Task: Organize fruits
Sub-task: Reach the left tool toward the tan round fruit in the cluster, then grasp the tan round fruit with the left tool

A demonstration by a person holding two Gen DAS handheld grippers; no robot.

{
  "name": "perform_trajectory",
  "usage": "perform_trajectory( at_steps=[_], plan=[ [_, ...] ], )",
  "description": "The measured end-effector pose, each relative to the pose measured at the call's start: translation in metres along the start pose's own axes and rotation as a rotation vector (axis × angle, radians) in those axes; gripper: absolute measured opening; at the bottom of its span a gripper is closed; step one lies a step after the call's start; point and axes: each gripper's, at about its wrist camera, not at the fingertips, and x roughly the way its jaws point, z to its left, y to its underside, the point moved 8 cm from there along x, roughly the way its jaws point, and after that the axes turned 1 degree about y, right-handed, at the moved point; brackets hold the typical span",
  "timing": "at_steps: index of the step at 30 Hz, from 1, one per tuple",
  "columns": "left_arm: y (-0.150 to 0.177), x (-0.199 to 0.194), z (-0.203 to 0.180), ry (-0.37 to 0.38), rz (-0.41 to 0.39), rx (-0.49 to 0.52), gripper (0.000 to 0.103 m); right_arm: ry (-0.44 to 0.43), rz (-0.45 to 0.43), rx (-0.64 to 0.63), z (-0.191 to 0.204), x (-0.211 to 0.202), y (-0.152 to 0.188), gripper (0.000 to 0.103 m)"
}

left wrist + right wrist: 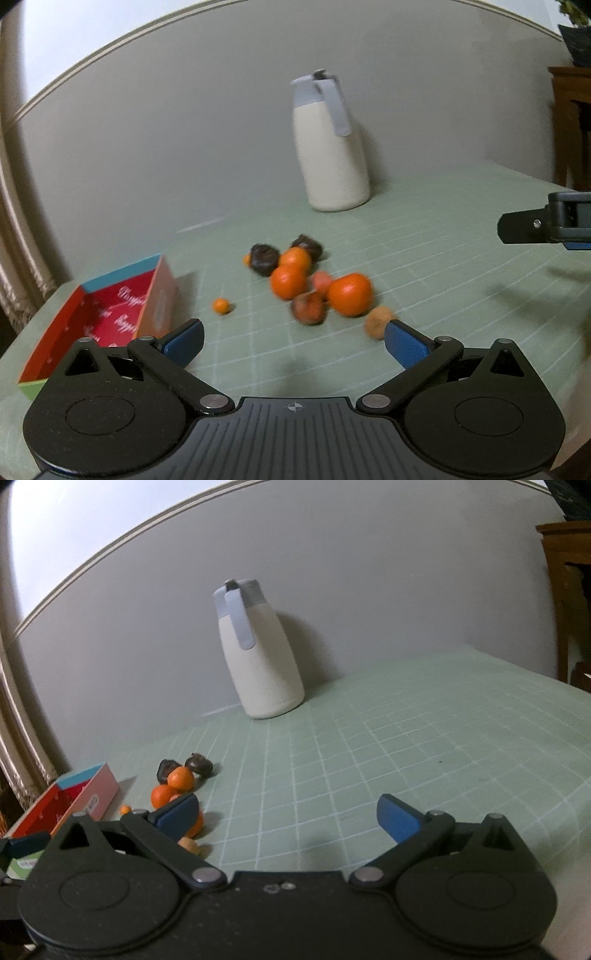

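A pile of fruit lies on the green grid mat: three oranges, the biggest [349, 294] at the right, two dark wrinkled fruits [264, 259], a reddish-brown fruit [309, 308], a tan walnut-like one [377, 321] and a tiny orange kumquat [221, 305] off to the left. An open red box [99, 321] lies at the left. My left gripper [293, 341] is open, just short of the pile, with nothing between its fingers. In the right wrist view the pile [177, 786] and the box [77, 797] sit at the left; my right gripper [288, 818] is open over bare mat.
A cream thermos jug [334, 147] with a pale blue lid and handle stands by the grey wall behind the fruit. The right gripper's tip [535, 225] shows at the right edge of the left wrist view. Wooden furniture [565, 590] stands beyond the table's right side.
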Motion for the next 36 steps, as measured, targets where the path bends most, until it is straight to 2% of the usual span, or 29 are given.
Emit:
perform_trajectory(
  at_steps=[3,6,15,16,18,23,24,25,27,29,30,31,36],
  plan=[
    [-0.006,0.008,-0.016,0.010,0.007,0.010,0.102,0.003,-0.016,0.018,-0.007,-0.005,-0.003,0.103],
    [-0.008,0.016,-0.028,0.039,0.015,-0.022,0.102,0.008,-0.027,0.033,-0.015,-0.009,-0.005,0.103],
    [-0.006,0.035,-0.039,0.018,0.027,-0.112,0.101,0.016,-0.039,0.079,-0.034,-0.014,-0.007,0.103],
    [-0.005,0.037,-0.039,0.013,0.032,-0.125,0.090,0.014,-0.041,0.085,-0.036,-0.014,-0.007,0.103],
    [-0.003,0.046,-0.038,0.016,0.060,-0.136,0.075,0.009,-0.044,0.094,-0.037,-0.014,-0.008,0.103],
    [0.009,0.062,-0.036,0.021,0.111,-0.183,0.074,-0.007,-0.033,0.088,-0.035,-0.011,-0.007,0.103],
    [0.010,0.064,-0.036,0.024,0.115,-0.188,0.071,-0.010,-0.031,0.084,-0.034,-0.011,-0.006,0.103],
    [0.011,0.065,-0.037,0.032,0.117,-0.191,0.060,-0.012,-0.033,0.081,-0.034,-0.012,-0.006,0.103],
    [0.011,0.065,-0.041,0.057,0.121,-0.188,0.045,-0.016,-0.034,0.077,-0.033,-0.010,-0.007,0.103],
    [0.011,0.065,-0.045,0.062,0.118,-0.180,0.043,-0.022,-0.031,0.078,-0.032,-0.008,-0.007,0.103],
    [0.011,0.064,-0.046,0.064,0.116,-0.177,0.038,-0.025,-0.028,0.080,-0.031,-0.007,-0.007,0.103],
    [0.011,0.063,-0.047,0.068,0.116,-0.180,0.026,-0.027,-0.026,0.081,-0.031,-0.005,-0.007,0.103],
    [0.011,0.061,-0.047,0.067,0.110,-0.178,0.026,-0.035,-0.023,0.075,-0.028,-0.002,-0.008,0.103]
  ],
)
